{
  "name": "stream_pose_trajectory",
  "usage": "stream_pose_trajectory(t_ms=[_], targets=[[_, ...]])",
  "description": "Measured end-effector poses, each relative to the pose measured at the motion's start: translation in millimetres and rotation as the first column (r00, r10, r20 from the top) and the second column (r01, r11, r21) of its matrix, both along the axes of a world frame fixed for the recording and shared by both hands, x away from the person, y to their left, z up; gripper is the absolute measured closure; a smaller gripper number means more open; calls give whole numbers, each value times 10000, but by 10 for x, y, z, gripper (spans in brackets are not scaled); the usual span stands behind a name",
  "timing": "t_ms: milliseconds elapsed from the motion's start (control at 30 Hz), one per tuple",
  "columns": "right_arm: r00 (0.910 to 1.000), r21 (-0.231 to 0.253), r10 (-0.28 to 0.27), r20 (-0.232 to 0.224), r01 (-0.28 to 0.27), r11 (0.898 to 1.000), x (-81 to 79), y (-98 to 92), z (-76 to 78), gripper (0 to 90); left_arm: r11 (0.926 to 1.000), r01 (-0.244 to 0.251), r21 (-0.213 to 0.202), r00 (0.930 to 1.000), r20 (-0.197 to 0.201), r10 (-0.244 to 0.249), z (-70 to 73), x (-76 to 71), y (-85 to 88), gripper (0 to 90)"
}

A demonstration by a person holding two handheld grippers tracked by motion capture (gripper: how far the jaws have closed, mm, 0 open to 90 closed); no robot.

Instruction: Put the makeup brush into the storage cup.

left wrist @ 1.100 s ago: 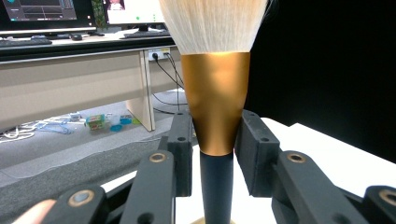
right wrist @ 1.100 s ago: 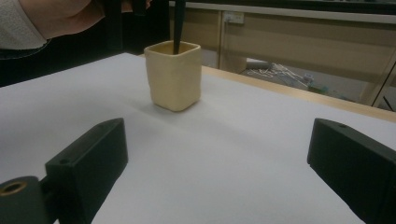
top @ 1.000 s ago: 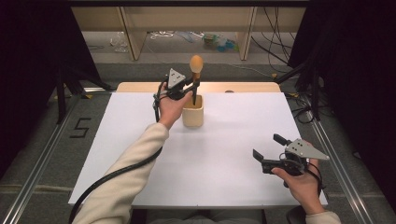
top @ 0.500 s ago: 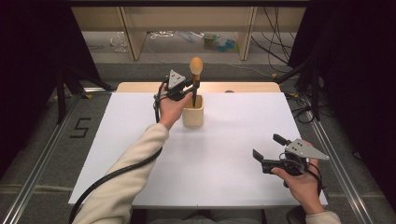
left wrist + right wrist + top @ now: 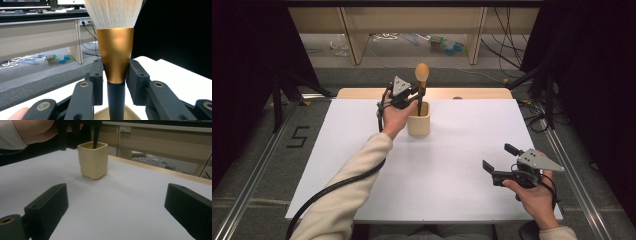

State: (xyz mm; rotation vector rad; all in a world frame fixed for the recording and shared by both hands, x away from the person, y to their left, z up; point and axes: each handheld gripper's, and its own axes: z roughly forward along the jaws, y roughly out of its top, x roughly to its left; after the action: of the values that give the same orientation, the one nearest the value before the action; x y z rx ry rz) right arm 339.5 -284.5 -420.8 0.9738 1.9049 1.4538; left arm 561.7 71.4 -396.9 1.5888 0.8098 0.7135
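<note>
My left tongs (image 5: 416, 98) are clamped on the makeup brush (image 5: 115, 62), pads (image 5: 98, 75) pressing its gold collar just above the black handle, bristles up. The handle's lower end stands inside the cream cup (image 5: 418, 119) near the far middle of the white worktop (image 5: 362, 165). I judge this the seating step: the brush is in, not yet let go. Next I'd spread the jaws and back off without tipping the cup. My right tongs (image 5: 502, 162) gape wide and empty, low over the near right of the worktop.
</note>
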Motion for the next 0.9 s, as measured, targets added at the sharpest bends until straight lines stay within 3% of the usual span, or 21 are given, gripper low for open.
stream_pose_trajectory(t_ms=[900], targets=[[9999, 82, 96, -53, -96, 9999, 1, 0, -4, 62, 9998, -185, -84, 9998, -28, 184, -112, -2, -30, 684]])
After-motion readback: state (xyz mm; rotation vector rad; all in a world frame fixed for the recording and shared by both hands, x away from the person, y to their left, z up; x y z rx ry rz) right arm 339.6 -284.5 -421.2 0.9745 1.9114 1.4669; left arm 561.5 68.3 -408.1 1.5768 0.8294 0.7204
